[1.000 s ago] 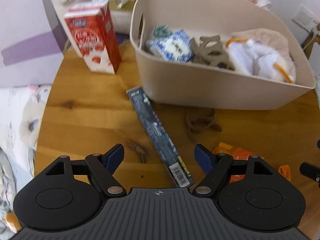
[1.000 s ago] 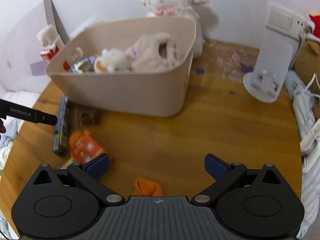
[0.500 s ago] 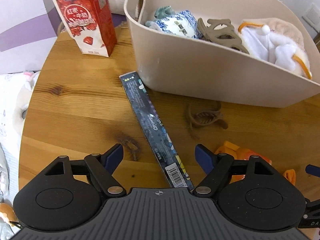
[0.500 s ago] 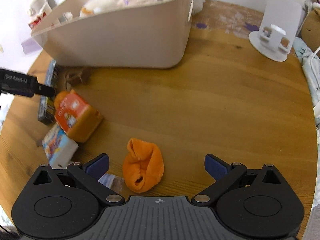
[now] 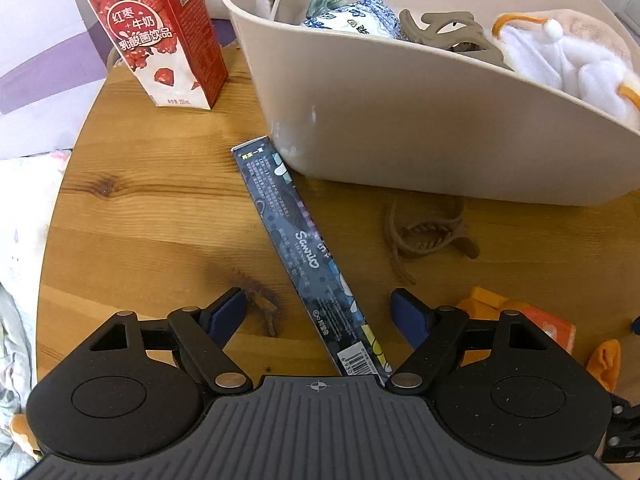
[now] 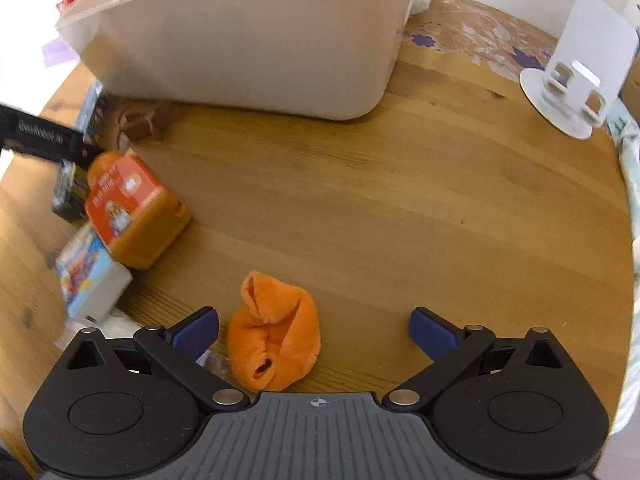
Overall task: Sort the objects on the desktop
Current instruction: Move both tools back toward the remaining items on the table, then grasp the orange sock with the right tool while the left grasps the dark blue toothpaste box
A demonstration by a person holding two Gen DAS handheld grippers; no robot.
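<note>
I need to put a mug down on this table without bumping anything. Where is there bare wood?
The widest bare wood lies between the beige bin, the white stand and the orange sock. It is crowded by the orange bottle, small carton, long dark box and hair clip.

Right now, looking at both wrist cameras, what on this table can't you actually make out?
- Left wrist view: near end of the long dark box is hidden under the left hand-held gripper; its jaws are opening, nothing pressed between them.
- Left wrist view: orange carton is mostly covered by the gripper's right finger.
- Right wrist view: beige bin contents are cut off by the top edge.
- Right wrist view: small blue box print is blurred.
</note>
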